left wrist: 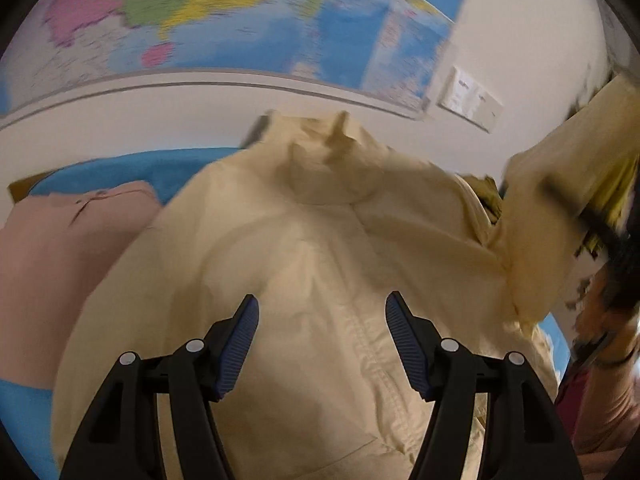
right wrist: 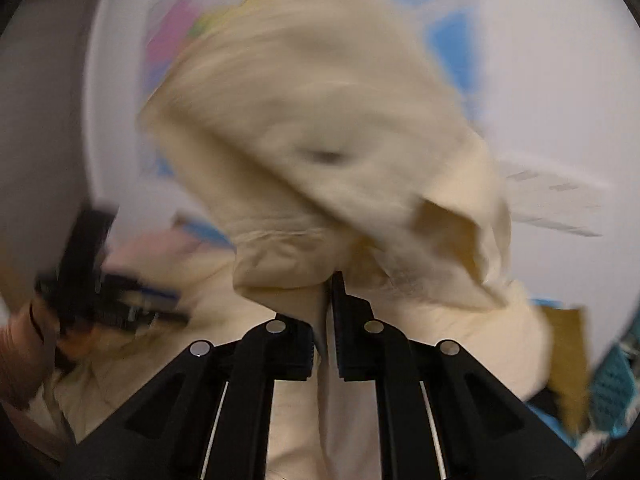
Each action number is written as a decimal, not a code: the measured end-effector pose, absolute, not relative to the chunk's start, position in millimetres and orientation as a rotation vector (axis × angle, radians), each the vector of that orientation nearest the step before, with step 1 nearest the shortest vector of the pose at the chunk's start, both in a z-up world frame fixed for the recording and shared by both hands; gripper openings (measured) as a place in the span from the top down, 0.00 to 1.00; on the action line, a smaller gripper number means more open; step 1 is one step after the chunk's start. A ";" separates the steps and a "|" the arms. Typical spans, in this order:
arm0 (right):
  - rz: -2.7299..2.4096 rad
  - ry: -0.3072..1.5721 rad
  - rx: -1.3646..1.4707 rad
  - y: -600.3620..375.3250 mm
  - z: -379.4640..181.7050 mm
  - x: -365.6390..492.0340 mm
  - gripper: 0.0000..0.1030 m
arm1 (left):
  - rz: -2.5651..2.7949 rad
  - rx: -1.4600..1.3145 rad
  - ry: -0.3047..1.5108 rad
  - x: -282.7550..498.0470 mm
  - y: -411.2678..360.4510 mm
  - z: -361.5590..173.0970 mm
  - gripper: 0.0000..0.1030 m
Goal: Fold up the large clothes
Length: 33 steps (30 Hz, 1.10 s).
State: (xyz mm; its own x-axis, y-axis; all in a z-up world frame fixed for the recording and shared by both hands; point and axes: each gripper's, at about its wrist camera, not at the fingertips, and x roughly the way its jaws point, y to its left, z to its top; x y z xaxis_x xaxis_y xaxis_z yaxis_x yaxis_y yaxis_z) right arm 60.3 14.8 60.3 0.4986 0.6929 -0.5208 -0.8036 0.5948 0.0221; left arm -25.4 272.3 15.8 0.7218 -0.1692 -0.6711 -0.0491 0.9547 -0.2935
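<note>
Right wrist view shows our right gripper (right wrist: 326,312) pinching the cream jacket's (left wrist: 312,264) sleeve (right wrist: 320,140) aloft to fold it inward, while our left gripper (left wrist: 322,340) hovers spread over the jacket's body on the blue-covered table (left wrist: 120,168).

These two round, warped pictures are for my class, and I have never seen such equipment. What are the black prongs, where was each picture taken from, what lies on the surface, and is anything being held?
No robot here: a person carries a hand-held gripper in each hand, each with a wide-angle camera looking along its two black fingers.

The left view shows the left hand-held gripper open above a cream cotton jacket spread on a blue cloth-covered surface. A folded pink garment lies beside the jacket. A coloured wall map hangs behind.

The right view is blurred. The right hand-held gripper is shut on a fold of that jacket and holds it raised.
</note>
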 end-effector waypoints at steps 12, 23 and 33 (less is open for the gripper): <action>1.038 0.803 -0.486 68.5 -35.5 55.0 0.45 | -0.062 -0.362 0.832 -21.4 303.5 -8.3 0.31; 0.872 0.902 -0.245 -10.9 -15.6 127.2 0.47 | -0.063 -0.189 1.030 36.2 268.6 -42.1 0.32; 0.953 0.920 -0.146 -0.1 -15.9 104.1 0.45 | -0.001 -0.211 0.818 -46.2 302.4 28.3 0.32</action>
State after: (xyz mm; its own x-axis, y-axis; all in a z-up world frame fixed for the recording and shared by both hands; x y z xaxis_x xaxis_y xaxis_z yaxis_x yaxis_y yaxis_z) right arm 104.1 -0.1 -15.9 0.2446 0.6373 -0.7308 -0.7528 0.5998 0.2711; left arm -46.2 302.4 28.3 0.6851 -0.0827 -0.7237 -0.0800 0.9790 -0.1876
